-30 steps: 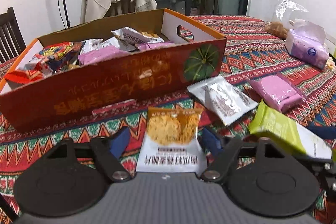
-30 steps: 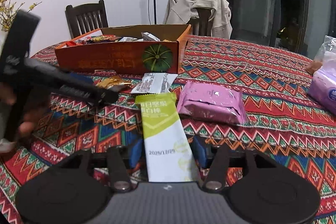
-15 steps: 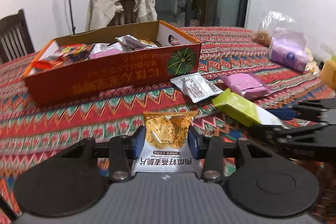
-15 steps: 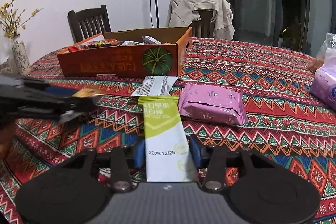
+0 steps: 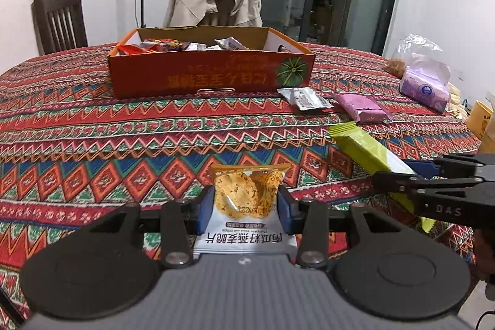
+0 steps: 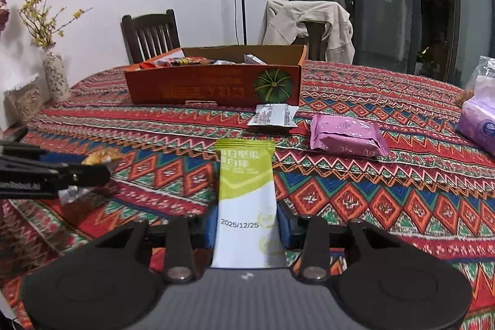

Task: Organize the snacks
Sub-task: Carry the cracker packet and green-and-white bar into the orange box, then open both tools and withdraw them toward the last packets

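Observation:
My left gripper (image 5: 245, 206) is shut on a white packet of orange crisps (image 5: 247, 200), held above the patterned tablecloth. My right gripper (image 6: 247, 221) is shut on a green and white bar packet (image 6: 246, 194), also lifted; it shows at the right in the left wrist view (image 5: 368, 150). The orange snack box (image 5: 210, 76) with a pumpkin picture stands far across the table and holds several packets; it also shows in the right wrist view (image 6: 216, 85). A white sachet (image 6: 273, 116) and a pink packet (image 6: 346, 135) lie in front of the box.
A purple tissue pack (image 5: 425, 85) and a clear bag lie at the right. A vase with flowers (image 6: 55, 79) stands at the table's left edge. Two chairs, one draped with a beige jacket (image 5: 216, 2), stand behind the table. A yellow box (image 5: 479, 119) sits at the far right.
Both grippers have pulled back from the box and risen with their packets. The left gripper closed on the crisp packet and lifted it off the cloth.

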`<state>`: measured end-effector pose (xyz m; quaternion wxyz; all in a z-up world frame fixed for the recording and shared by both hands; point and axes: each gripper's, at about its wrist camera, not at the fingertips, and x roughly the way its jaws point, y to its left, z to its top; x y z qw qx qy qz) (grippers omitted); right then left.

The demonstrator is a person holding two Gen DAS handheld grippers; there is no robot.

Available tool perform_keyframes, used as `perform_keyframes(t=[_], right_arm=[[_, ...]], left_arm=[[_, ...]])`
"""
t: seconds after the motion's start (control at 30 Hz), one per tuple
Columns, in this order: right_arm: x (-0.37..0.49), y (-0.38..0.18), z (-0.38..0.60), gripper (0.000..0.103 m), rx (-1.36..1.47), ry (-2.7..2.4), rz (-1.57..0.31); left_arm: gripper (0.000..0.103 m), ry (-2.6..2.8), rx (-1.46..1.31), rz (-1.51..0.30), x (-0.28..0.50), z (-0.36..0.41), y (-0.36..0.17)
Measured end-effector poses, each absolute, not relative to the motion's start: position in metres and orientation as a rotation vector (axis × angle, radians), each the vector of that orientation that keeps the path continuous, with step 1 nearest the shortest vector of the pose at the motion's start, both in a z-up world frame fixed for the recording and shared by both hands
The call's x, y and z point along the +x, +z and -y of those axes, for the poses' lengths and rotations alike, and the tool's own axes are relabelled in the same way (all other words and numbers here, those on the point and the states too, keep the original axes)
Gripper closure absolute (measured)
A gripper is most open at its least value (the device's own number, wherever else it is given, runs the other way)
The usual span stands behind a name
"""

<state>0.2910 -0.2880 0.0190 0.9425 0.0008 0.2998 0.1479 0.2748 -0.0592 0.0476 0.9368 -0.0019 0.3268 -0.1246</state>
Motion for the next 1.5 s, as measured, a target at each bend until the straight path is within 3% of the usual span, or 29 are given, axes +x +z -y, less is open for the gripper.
perform_keyframes(t=[0.43, 0.6, 0.8, 1.1, 1.4, 1.43, 1.5], right_arm=[[0.295, 0.04, 0.279, 0.066, 0.009, 0.314, -0.558], [0.332, 0.072, 0.283, 0.065, 0.053, 0.33, -0.476], [0.433, 0.109, 0.276, 0.065, 0.035, 0.334, -0.427], [0.594, 0.084, 0.256, 0.065, -0.076, 0.157, -0.553], [0.617, 0.065, 0.24, 0.062, -0.148, 0.154, -0.558], [0.612, 0.067, 0.24, 0.062, -0.162, 0.143, -0.55], [0.601, 0.075, 0.245, 0.051, -0.195, 0.124, -0.522]], left_arm=[[0.06, -0.298, -0.041, -0.595, 0.298, 0.046, 0.075], [0.06, -0.351, -0.116, -0.532, 0.36, 0.039, 0.113], [0.06, -0.38, -0.121, -0.562, 0.469, 0.057, 0.138], [0.06, -0.327, -0.143, -0.705, 0.578, 0.089, 0.11], [0.06, -0.326, -0.169, -0.801, 0.618, 0.099, 0.087], [0.055, -0.326, -0.185, -0.808, 0.62, 0.098, 0.087], [0.044, -0.329, -0.199, -0.796, 0.618, 0.096, 0.089]])
